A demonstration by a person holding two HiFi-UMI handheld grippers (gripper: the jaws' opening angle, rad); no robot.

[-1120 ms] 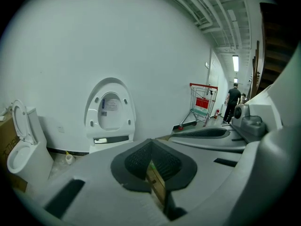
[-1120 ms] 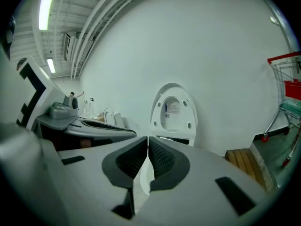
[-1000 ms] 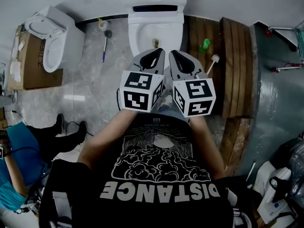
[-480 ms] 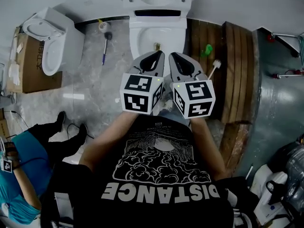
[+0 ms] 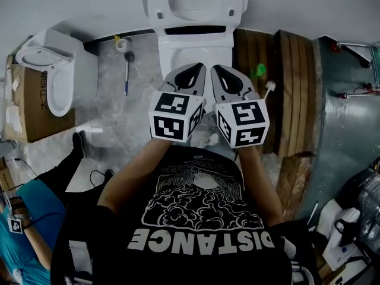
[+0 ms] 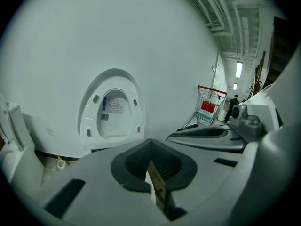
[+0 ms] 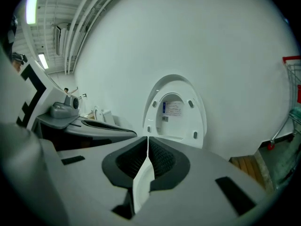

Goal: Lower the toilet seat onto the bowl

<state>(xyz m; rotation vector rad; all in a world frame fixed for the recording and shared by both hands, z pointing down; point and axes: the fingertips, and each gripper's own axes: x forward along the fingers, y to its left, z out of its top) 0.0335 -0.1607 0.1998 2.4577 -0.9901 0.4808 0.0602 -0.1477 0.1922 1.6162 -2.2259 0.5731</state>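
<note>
The white toilet (image 5: pixel 193 46) stands ahead against the wall. Its seat (image 5: pixel 195 2) and lid are raised upright against the wall; the seat's underside (image 6: pixel 113 109) (image 7: pixel 175 111) faces both gripper views, with a printed label in its opening. My left gripper (image 5: pixel 191 75) and right gripper (image 5: pixel 227 76) hang side by side over the bowl's front, short of the seat and touching nothing. Both are shut with nothing between the jaws. The bowl's front is hidden behind them in the head view.
A toilet brush (image 5: pixel 126 70) and a tape roll (image 5: pixel 120 42) lie left of the toilet. A second toilet (image 5: pixel 50 70) on a cardboard box (image 5: pixel 27 105) stands far left. Wooden planks (image 5: pixel 285 82) with a white brush (image 5: pixel 267 89) lie right. A seated person's legs (image 5: pixel 56 174) are at lower left.
The view has tilted up slightly, so more of the raised seat shows. Both grippers keep their place and stay shut. The seated person's legs have drawn in.
</note>
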